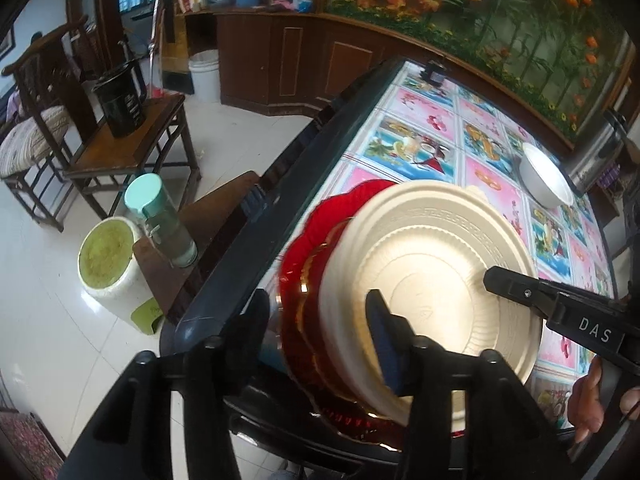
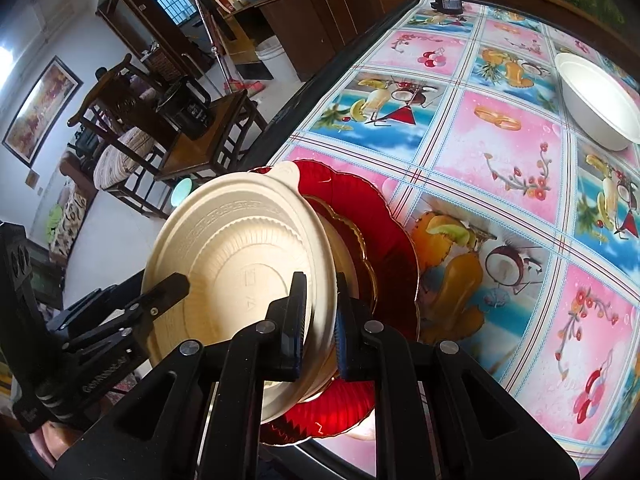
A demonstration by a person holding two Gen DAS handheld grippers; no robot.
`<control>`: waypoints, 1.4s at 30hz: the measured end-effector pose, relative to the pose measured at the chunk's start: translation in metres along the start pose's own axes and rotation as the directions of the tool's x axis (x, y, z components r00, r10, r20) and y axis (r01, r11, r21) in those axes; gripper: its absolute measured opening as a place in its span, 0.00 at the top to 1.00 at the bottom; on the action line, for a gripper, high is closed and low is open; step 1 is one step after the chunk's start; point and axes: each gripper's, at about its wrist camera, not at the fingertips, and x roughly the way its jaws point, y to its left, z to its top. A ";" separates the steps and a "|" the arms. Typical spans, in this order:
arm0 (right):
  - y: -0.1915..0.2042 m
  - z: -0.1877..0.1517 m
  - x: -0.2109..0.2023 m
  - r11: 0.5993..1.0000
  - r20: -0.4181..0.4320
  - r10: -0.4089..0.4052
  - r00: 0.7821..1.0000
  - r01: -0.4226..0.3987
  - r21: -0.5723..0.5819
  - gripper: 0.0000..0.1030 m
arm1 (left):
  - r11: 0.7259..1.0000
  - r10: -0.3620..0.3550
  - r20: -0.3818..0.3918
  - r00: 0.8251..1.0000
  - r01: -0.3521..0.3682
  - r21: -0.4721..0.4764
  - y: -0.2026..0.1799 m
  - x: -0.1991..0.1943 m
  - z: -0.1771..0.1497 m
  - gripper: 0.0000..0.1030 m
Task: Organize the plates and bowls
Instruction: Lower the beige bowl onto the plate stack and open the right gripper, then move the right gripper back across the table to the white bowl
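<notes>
My right gripper [image 2: 318, 320] pinches the ribbed rim of the cream moulded-fibre plate [image 2: 240, 256], tilted over the scalloped red glass plate [image 2: 384, 224] at the tabletop [image 2: 500, 152] edge; left gripper [image 1: 316, 320] gapes half-open, gripping nothing.

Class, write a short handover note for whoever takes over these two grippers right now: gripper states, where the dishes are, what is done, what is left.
Right gripper: shut on the rim of the cream plate, which is tilted up.
Left gripper: open, jaws astride the opposite rim, not gripping.
Red plate: under the cream plate, at the table's near edge.
White bowl: alone, farther across the table.
Done: both plates together.
Left: lay the cream plate flat, then probably bring the bowl over.
</notes>
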 end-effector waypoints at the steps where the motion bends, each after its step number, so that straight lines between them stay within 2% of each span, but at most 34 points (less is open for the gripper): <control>1: -0.001 0.000 0.000 1.000 0.001 0.010 1.000 -0.010 0.001 0.89 | 1.000 -0.001 0.006 1.000 0.001 -0.007 0.002 -0.002 0.000 0.50; 6: -0.002 0.001 -0.003 0.998 0.011 0.061 0.998 -0.061 -0.006 0.86 | 0.999 0.016 0.048 0.999 -0.014 -0.039 0.013 -0.015 0.003 0.44; 8: -0.002 0.000 -0.006 0.996 0.025 0.089 0.996 -0.089 -0.009 0.78 | 0.999 0.023 0.063 0.998 -0.021 -0.043 0.014 -0.018 0.004 0.43; 10: -0.004 0.000 -0.010 0.993 0.051 0.116 0.992 -0.116 -0.001 0.64 | 0.999 0.025 0.064 0.998 -0.022 -0.044 0.013 -0.018 0.004 0.43; 17: -0.015 -0.001 -0.028 0.985 0.139 0.169 0.976 -0.171 0.008 0.64 | 0.999 0.033 0.080 0.996 -0.030 -0.041 0.009 -0.024 0.003 0.43; 21: -0.027 -0.002 -0.044 0.992 0.214 0.118 0.970 -0.125 0.018 0.62 | 0.999 0.051 0.126 0.991 -0.051 -0.009 -0.006 -0.036 0.002 0.41; 25: -0.048 -0.003 -0.048 0.993 0.234 0.083 0.969 -0.100 0.064 0.62 | 0.998 0.047 0.152 0.987 -0.052 0.028 -0.022 -0.043 0.000 0.34; 34: -0.112 -0.018 -0.057 0.985 0.266 -0.023 0.964 -0.024 0.173 0.62 | 0.989 0.012 0.142 0.990 -0.032 0.142 -0.074 -0.044 -0.008 0.33; 38: -0.142 -0.025 -0.064 0.973 0.275 -0.035 0.961 -0.031 0.231 0.62 | 0.974 -0.022 0.127 0.992 -0.007 0.226 -0.113 -0.042 -0.013 0.32; 42: -0.168 -0.033 -0.076 0.963 0.288 -0.054 0.956 -0.026 0.267 0.62 | 0.947 -0.043 0.131 0.990 -0.001 0.322 -0.159 -0.038 -0.015 0.31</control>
